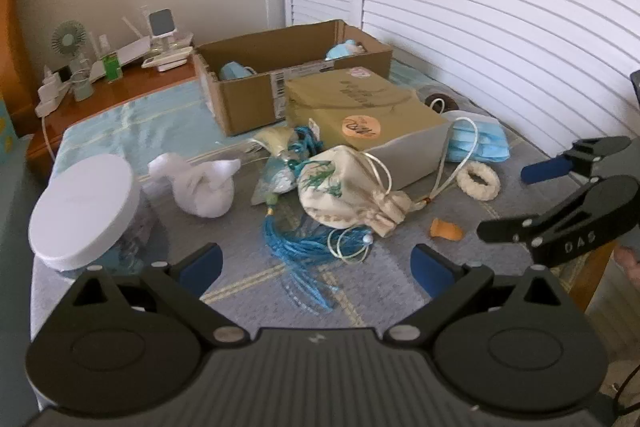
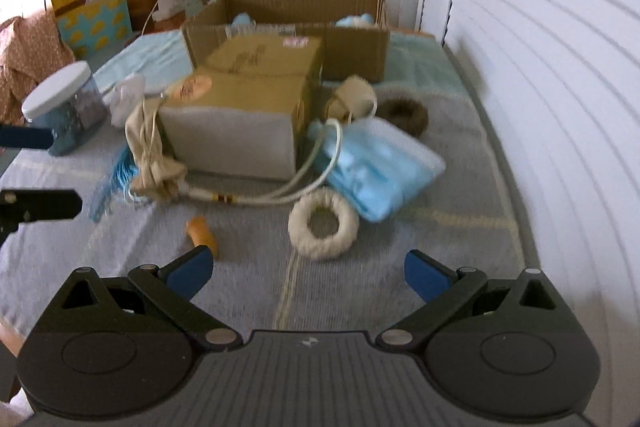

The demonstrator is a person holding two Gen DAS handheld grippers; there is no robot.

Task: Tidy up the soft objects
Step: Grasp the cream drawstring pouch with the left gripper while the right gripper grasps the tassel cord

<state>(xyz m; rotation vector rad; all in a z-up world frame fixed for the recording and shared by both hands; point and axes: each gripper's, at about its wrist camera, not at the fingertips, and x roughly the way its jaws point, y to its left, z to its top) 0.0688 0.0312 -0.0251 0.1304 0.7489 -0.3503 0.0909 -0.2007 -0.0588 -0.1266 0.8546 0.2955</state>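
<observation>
Soft items lie scattered on a grey cloth-covered table. A cream drawstring pouch (image 1: 346, 189) lies in the middle beside a blue tassel (image 1: 298, 251) and a white folded cloth (image 1: 204, 183). A cream fluffy ring (image 2: 323, 223), a pack of blue face masks (image 2: 380, 163), a brown fluffy ring (image 2: 404, 115) and a small orange piece (image 2: 204, 233) lie to the right. An open cardboard box (image 1: 280, 67) at the back holds pale blue soft items. My left gripper (image 1: 316, 269) is open and empty above the tassel. My right gripper (image 2: 308, 271) is open and empty, just short of the cream ring.
A closed tan box (image 1: 368, 115) stands in front of the cardboard box. A white-lidded jar (image 1: 84, 211) stands at the left. A wooden side table (image 1: 116, 87) with a small fan and gadgets is behind. Louvered white doors (image 1: 500, 7) run along the right.
</observation>
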